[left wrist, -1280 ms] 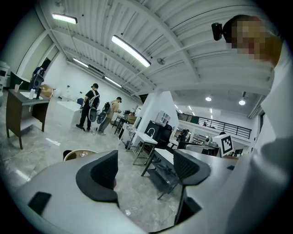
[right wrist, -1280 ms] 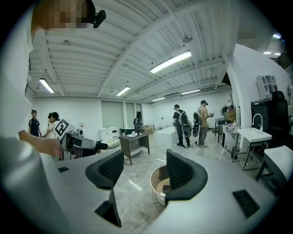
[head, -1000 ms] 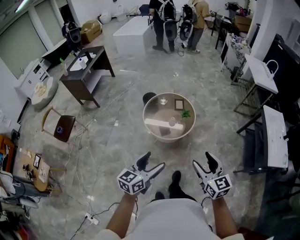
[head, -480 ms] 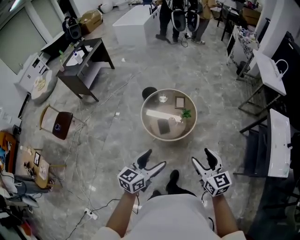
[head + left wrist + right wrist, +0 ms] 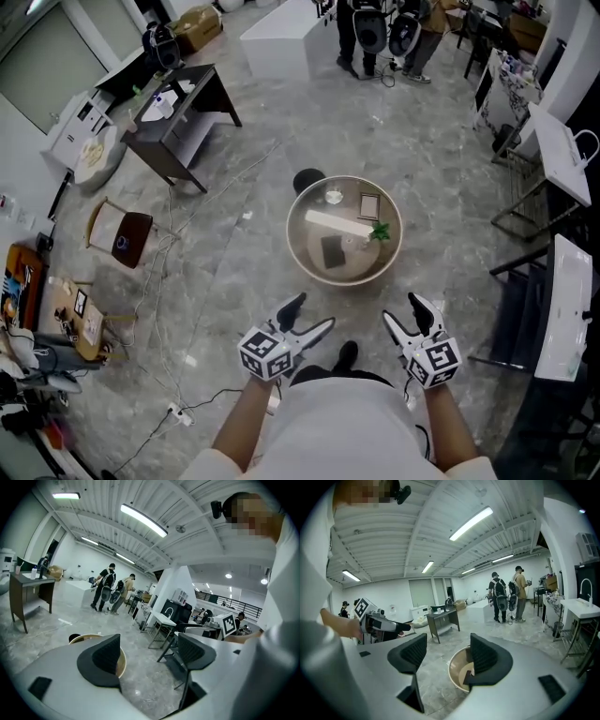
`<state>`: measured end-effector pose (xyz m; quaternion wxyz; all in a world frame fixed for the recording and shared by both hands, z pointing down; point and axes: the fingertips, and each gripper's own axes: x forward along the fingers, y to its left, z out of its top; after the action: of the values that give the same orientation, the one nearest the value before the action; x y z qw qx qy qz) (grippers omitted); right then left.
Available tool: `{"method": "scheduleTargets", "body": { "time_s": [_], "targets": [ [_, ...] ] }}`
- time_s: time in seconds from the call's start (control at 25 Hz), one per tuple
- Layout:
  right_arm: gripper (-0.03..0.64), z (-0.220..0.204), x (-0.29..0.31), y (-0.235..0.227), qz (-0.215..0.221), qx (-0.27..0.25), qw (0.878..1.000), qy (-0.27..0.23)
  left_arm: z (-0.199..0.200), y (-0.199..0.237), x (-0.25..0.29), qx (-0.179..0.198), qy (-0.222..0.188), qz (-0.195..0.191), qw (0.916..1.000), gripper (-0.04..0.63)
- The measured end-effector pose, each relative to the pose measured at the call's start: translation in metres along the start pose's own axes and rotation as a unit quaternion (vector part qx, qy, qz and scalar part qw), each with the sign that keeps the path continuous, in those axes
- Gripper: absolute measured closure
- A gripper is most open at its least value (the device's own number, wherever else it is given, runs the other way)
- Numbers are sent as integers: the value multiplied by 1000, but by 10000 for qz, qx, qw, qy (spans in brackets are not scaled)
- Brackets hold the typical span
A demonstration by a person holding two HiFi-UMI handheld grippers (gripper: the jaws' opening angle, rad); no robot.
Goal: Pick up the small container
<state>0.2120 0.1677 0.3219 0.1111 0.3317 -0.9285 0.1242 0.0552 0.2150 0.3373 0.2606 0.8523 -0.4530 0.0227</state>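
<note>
A round glass-topped table stands on the stone floor ahead of me. On it a small pale container sits near the far rim, with a picture frame, a little green plant and a dark flat item around it. My left gripper and right gripper hang side by side short of the table, both open and empty. The left gripper view shows open jaws with the table rim behind the left one. The right gripper's jaws frame the table.
A black stool stands just beyond the table. A dark desk and a chair are at the left, with cables across the floor. White tables line the right side. Two people stand far back.
Both grippers have travelled forward with the person toward the round table, which now looks slightly nearer. The jaws stand as wide as before.
</note>
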Motion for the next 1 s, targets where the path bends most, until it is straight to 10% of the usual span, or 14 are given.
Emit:
{"method": "scheduleTargets", "body": {
  "time_s": [1.0],
  "targets": [
    [314, -12, 113, -60, -156, 280, 9979, 561, 30, 105, 78, -113, 394, -128, 9991, 209]
  ]
}}
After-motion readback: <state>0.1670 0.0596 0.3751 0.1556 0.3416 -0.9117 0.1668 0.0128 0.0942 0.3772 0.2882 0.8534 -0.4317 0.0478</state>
